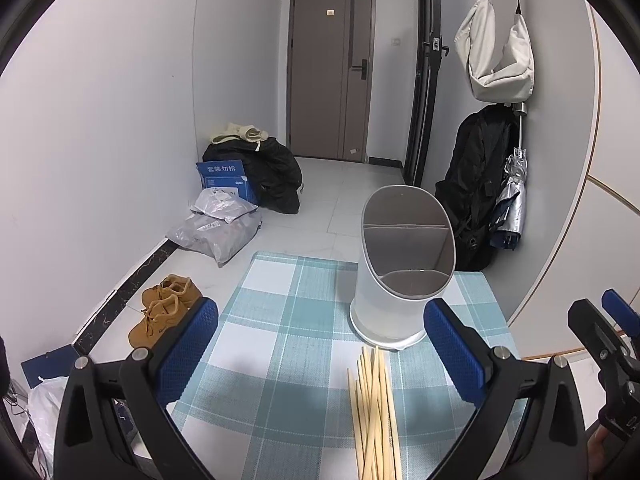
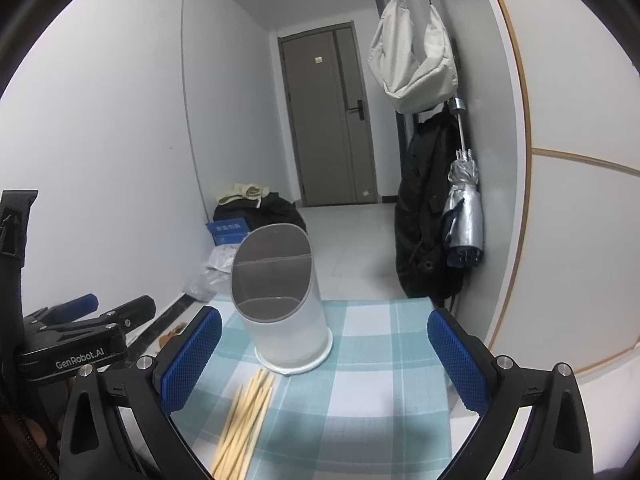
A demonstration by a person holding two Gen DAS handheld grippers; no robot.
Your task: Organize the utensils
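A bundle of several wooden chopsticks (image 1: 375, 412) lies on the blue-and-white checked tablecloth (image 1: 280, 344), just in front of a white slanted utensil holder (image 1: 400, 280) with grey divided compartments. The holder looks empty. My left gripper (image 1: 320, 352) is open and empty, hovering above the cloth with the chopsticks between its blue pads. In the right wrist view the chopsticks (image 2: 246, 420) lie by the left pad and the holder (image 2: 280, 300) stands ahead. My right gripper (image 2: 324, 360) is open and empty.
The table (image 2: 400, 344) stands against a wall on the right. A black backpack (image 1: 476, 200), a folded umbrella (image 1: 510, 204) and a white bag (image 1: 496, 48) hang there. Brown shoes (image 1: 164, 308), plastic bags (image 1: 220, 228) and a blue box (image 1: 224, 178) lie on the floor to the left.
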